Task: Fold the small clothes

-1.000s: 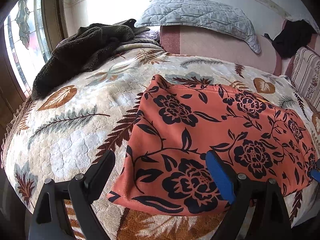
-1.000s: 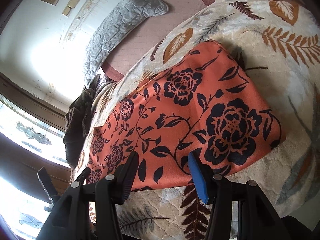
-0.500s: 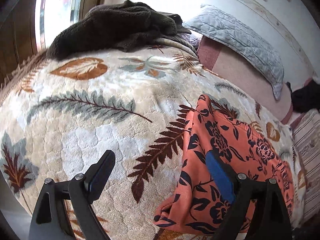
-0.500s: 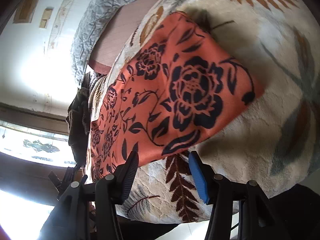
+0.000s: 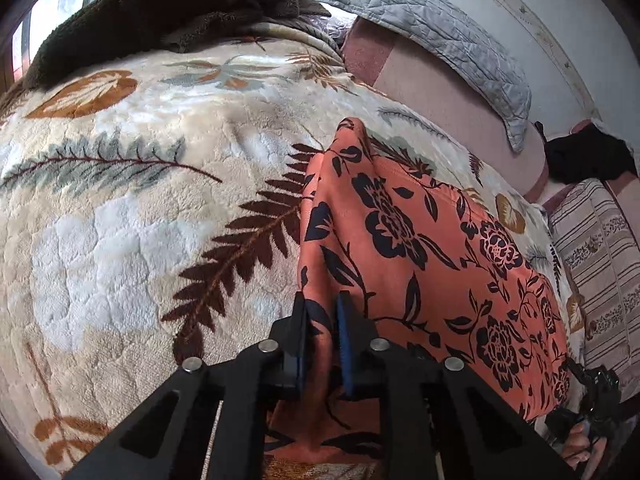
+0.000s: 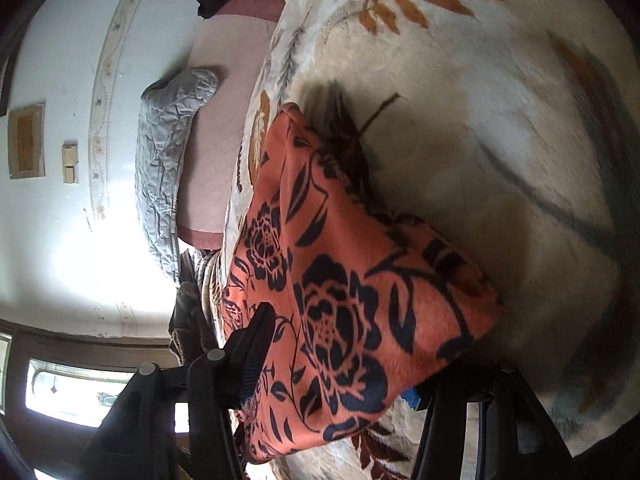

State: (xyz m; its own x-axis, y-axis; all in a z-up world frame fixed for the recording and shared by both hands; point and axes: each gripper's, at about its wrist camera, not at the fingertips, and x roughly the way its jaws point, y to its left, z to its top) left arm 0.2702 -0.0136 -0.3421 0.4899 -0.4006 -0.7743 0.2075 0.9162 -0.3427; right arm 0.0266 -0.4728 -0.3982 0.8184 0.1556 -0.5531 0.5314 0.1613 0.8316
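An orange garment with black flowers lies spread on a leaf-patterned blanket. My left gripper is shut on the garment's near left corner, with the cloth pinched between its jaws. In the right wrist view the same garment fills the middle. My right gripper is open, its jaws wide on either side of the garment's near right corner; the cloth lies over the blue-padded right finger and hides most of it.
A dark brown fleece is heaped at the blanket's far left. A grey quilted pillow leans on the pink headboard. A striped cushion and a black cloth are at the right.
My left gripper swung left, dropped to the garment's left corner and shut on it. My right gripper moved in low so its open jaws straddle the right corner.
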